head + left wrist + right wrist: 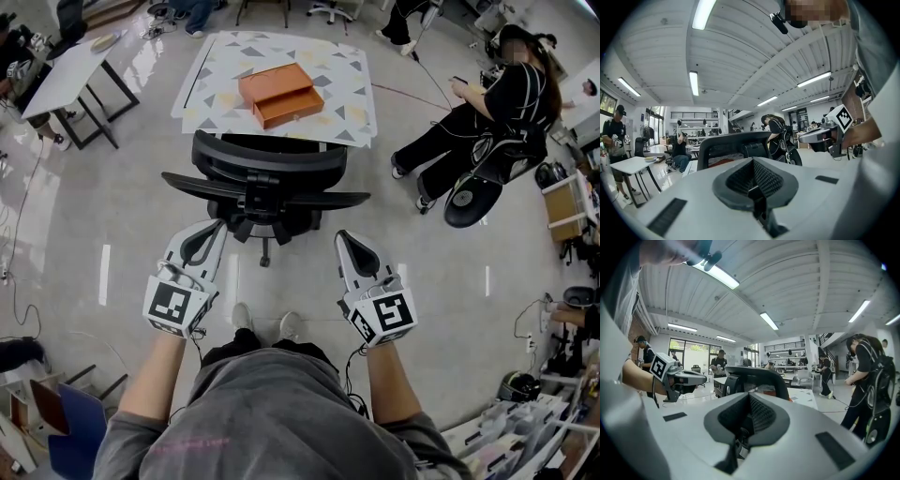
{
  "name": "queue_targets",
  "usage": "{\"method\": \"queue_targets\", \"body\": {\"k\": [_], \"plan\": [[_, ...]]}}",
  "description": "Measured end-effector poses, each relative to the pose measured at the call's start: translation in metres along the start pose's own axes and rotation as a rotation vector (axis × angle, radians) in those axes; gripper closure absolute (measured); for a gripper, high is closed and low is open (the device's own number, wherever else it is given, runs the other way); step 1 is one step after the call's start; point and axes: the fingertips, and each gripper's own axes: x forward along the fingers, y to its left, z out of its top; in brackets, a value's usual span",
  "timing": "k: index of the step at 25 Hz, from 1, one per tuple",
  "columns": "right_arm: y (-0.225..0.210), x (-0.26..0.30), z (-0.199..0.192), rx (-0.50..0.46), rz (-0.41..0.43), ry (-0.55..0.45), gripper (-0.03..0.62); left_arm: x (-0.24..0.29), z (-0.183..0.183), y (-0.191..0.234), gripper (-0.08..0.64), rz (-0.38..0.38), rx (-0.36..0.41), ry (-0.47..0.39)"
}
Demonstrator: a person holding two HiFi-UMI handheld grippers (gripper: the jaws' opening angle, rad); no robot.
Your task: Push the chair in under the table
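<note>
Chair (265, 183) stands just short of the tabletop (352, 103), backrest toward us, left gripper (214, 230) and right gripper (344, 240) near behind it, jaws together and empty; we advise pressing both against the backrest evenly, lest it swivel.

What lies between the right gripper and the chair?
Nothing but bare floor, seen in the head view; the right gripper and the chair are apart.

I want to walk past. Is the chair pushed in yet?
Not yet. Done: nothing; the chair stands outside the table, base showing. In hand: left gripper and right gripper, both shut and empty, point at its back without touching. To do: the whole push.
</note>
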Motion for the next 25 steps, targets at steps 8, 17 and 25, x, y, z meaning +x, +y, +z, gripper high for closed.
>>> {"method": "queue_targets", "body": {"k": [8,17,25], "plan": [[0.005,0.002,0.001,0.011,0.009,0.007,0.588,-0.004,0.003,0.004,0.558,0.009,-0.003,-0.003],[0.005,0.003,-0.003,0.019,0.006,0.012,0.588,-0.007,-0.004,0.004,0.558,0.019,-0.026,0.011],[0.006,0.002,-0.005,0.029,0.009,0.021,0.588,-0.010,-0.007,0.006,0.558,0.026,-0.040,0.021]]}}
